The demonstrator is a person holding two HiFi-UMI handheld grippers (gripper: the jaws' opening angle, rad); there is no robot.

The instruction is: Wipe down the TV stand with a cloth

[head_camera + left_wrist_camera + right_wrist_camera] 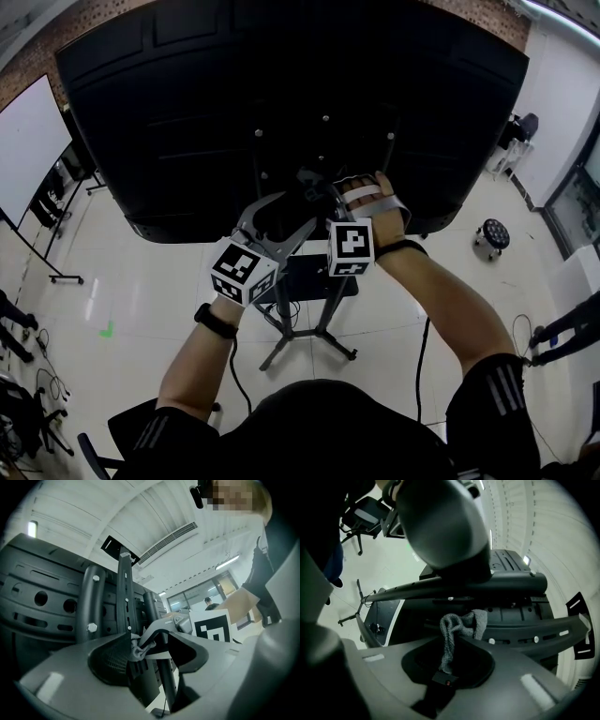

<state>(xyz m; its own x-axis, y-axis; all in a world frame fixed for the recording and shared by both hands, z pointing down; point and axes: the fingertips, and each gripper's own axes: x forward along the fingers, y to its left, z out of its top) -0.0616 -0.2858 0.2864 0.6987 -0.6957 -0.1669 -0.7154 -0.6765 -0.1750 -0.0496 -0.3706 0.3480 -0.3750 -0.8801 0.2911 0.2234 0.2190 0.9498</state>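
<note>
The right gripper (449, 660) has its jaws pinched shut on a grey cloth (461, 623), and the loose bunch of it sticks out past the tips. Just beyond that bunch lies the black post (487, 584) of the TV stand (323, 319). The post runs straight across this gripper's view, so the cloth sits right beside it, though I cannot tell whether the two touch.

The left gripper (150, 656) has its jaws partly apart and grips nothing. The same post passes upright between them, and a scrap of the cloth and the tip of the other gripper show in the gap. The pads look free of the post.

Both grippers sit close together at the post behind the black TV (169, 103). They are above the small shelf (314, 281) and the splayed legs (281, 349).

The wiping looks like the right gripper's job, since the post lies dead ahead of its fingers. The post's long axis is upright, so the stroke should probably run up and down it, with the cloth pressed forward. The left is just as near but has no cloth; at best it could steady the post
</note>
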